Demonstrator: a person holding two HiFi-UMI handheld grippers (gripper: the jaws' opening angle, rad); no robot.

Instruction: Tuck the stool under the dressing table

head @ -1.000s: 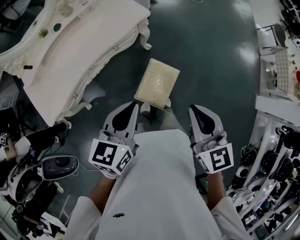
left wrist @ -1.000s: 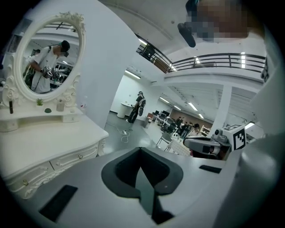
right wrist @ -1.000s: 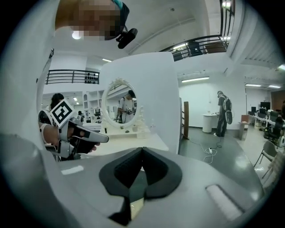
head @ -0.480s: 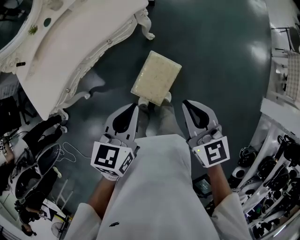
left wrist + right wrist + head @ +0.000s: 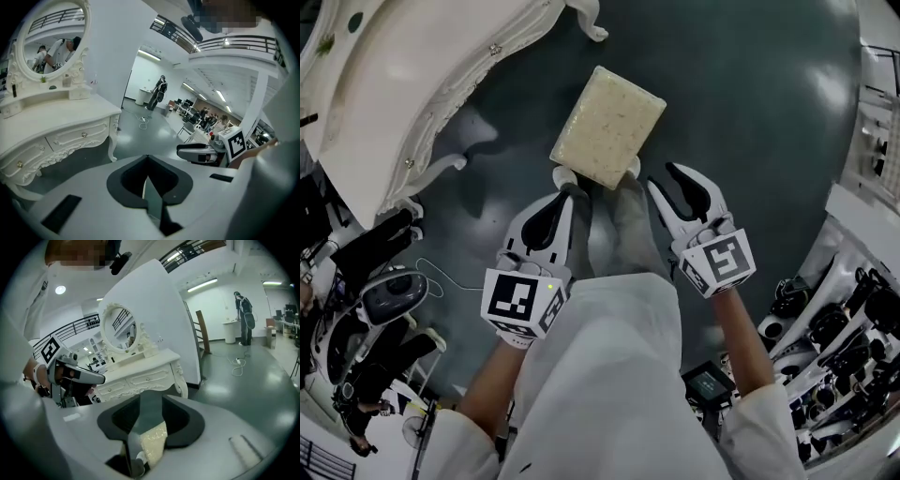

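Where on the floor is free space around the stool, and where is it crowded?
Free: the wide floor right of the stool, up to the shelves; also the strip between stool and dressing table. Crowded: the lower left, with machines and a cable, and the lower right edge, full of gear.

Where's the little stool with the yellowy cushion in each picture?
Head view: the stool is at the top middle.
Left gripper view: I can't make it out here.
Right gripper view: only a cream bit of it shows, at the bottom middle.
Shared landmark: the white dressing table is upper left in the head view, on the left in the left gripper view, and in the middle in the right gripper view.
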